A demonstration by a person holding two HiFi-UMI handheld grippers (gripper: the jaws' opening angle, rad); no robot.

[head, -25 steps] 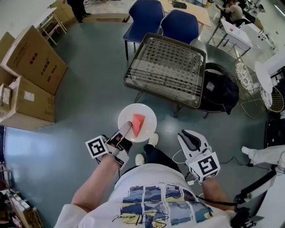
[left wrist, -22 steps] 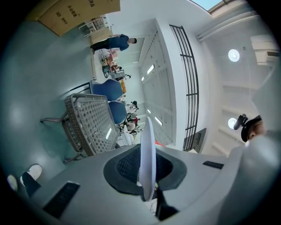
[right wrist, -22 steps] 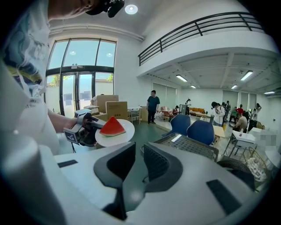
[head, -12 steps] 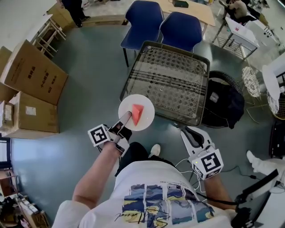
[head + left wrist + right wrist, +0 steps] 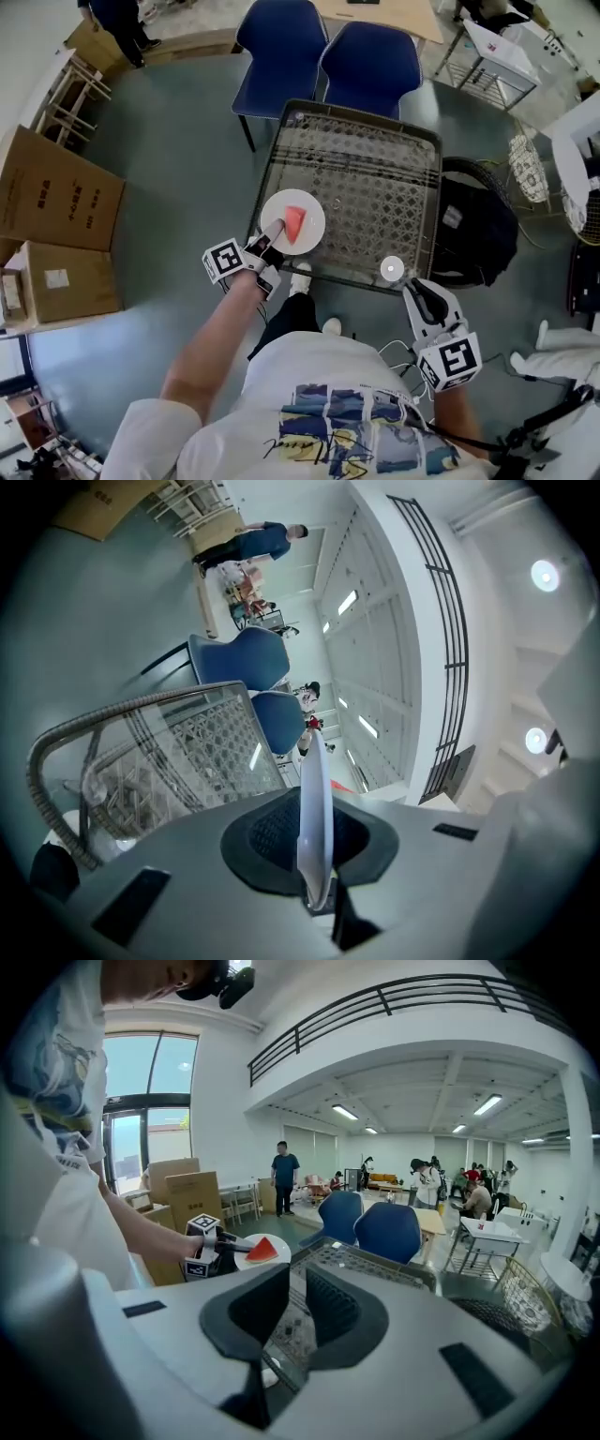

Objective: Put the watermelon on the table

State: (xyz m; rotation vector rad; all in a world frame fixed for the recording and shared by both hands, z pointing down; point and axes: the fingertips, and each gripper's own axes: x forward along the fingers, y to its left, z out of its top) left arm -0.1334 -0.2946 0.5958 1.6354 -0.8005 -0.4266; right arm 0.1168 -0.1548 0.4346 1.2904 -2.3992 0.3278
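Observation:
A red watermelon wedge (image 5: 294, 222) lies on a white plate (image 5: 305, 208). My left gripper (image 5: 270, 242) is shut on the plate's near rim and holds it over the front left part of the glass-topped table (image 5: 375, 178). In the left gripper view the plate (image 5: 313, 827) shows edge-on between the jaws. The right gripper view shows the wedge (image 5: 262, 1250) on the plate (image 5: 242, 1256) beside the left gripper (image 5: 234, 1245). My right gripper (image 5: 422, 292) hangs off the table's front right corner, its jaws a narrow gap apart around nothing (image 5: 295, 1312).
A small white round thing (image 5: 391, 270) sits on the table near its front right corner. Two blue chairs (image 5: 281, 42) (image 5: 372, 52) stand behind the table. A black bag (image 5: 473, 220) is on its right, cardboard boxes (image 5: 56, 202) on the left. People stand far back.
The table has come much closer. My left gripper has carried the plate with the wedge forward, from over the floor to over the table's front left. The right gripper has advanced to the front right corner.

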